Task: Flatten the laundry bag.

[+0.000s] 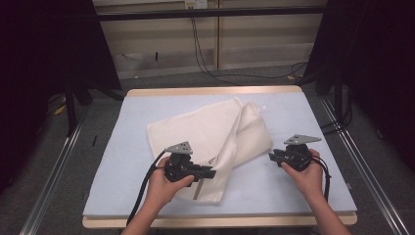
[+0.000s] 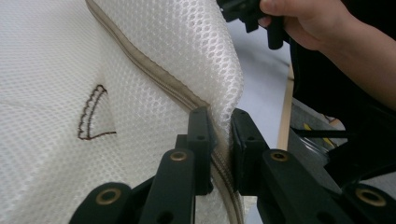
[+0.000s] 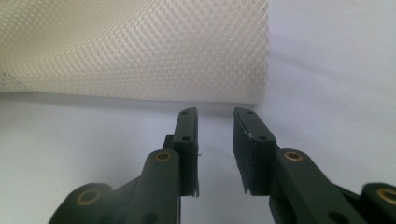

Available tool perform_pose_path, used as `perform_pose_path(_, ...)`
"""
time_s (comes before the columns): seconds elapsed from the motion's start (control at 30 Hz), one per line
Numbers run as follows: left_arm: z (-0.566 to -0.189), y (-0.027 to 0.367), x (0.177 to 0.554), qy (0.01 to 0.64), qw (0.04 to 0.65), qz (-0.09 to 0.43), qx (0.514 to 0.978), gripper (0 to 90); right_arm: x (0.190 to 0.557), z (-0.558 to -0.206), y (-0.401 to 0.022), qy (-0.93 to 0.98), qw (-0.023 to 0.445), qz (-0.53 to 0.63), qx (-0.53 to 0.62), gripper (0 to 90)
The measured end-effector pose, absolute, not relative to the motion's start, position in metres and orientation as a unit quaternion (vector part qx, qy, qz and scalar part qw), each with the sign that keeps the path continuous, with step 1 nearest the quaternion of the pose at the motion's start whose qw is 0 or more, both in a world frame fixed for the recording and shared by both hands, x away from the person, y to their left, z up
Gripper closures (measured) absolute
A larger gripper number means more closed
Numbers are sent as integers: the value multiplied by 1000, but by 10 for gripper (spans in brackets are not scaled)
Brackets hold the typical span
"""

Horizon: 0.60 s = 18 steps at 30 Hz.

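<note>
A white mesh cloth (image 1: pixel 205 132) lies folded on the light blue table top (image 1: pixel 293 112), its right part doubled over into a thick fold. In the left gripper view a beige zipper band (image 2: pixel 149 70) runs down the cloth (image 2: pixel 56 70), and a small brown stitched mark (image 2: pixel 93 114) sits to its left. My left gripper (image 1: pixel 211 172) (image 2: pixel 220 116) is shut on the cloth's near edge, right at the zipper band. My right gripper (image 1: pixel 272 155) (image 3: pixel 215 114) stands open just short of the cloth's rounded fold (image 3: pixel 130 46), nothing between its jaws.
The table has a wooden rim (image 1: pixel 215 91) at the back. Metal rails (image 1: pixel 54 166) run along both sides on the grey floor. Black cables (image 1: pixel 205 63) hang by the back wall. Bare blue surface lies right of the cloth.
</note>
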<state>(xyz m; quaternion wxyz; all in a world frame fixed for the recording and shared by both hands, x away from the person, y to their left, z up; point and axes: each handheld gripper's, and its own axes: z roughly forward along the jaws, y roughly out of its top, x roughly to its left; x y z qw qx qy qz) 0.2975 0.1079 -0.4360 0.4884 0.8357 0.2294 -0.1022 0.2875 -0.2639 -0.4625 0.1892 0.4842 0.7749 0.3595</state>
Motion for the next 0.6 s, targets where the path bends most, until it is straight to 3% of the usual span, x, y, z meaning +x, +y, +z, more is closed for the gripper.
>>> perform_pose_path(0.23, -437, 105, 291, 227, 493, -105, 833, 799, 286, -462, -269, 771, 196, 362, 486, 690)
perform_pose_path(0.47, -439, 107, 293, 228, 493, -107, 833, 798, 294, -460, -272, 760, 199, 376, 491, 498)
perform_pose_path(0.6, -441, 105, 293, 229, 489, -116, 834, 798, 300, -458, -268, 761, 195, 380, 488, 470)
